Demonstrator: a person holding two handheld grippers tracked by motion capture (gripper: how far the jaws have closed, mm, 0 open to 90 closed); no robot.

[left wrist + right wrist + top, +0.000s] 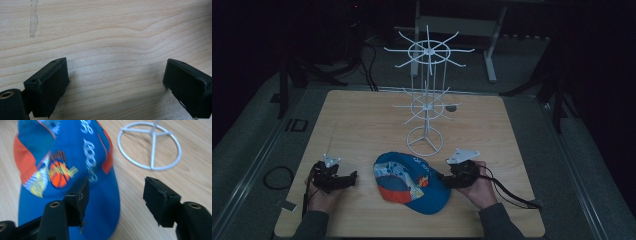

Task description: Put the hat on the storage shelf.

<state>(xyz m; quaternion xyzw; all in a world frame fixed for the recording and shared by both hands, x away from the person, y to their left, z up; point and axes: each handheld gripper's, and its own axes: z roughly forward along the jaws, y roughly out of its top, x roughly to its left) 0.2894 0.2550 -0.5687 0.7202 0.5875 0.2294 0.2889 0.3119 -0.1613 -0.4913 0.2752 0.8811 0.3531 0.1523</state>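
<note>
The cap (pixel 412 182) lies on the desk (pixel 362 120) before the rack (pixel 426 100). Right tongs (pixel 116 195) gape wide astride its brim edge; left tongs (pixel 116 82) wide, empty. Bite the brim deep before lifting.

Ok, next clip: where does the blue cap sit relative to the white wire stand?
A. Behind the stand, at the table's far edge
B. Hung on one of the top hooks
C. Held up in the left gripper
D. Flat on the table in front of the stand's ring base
D: the blue cap lies on the table, just nearer the person than the ring base of the white wire stand; both grippers are open, the right gripper reaching over the cap's brim.
</note>
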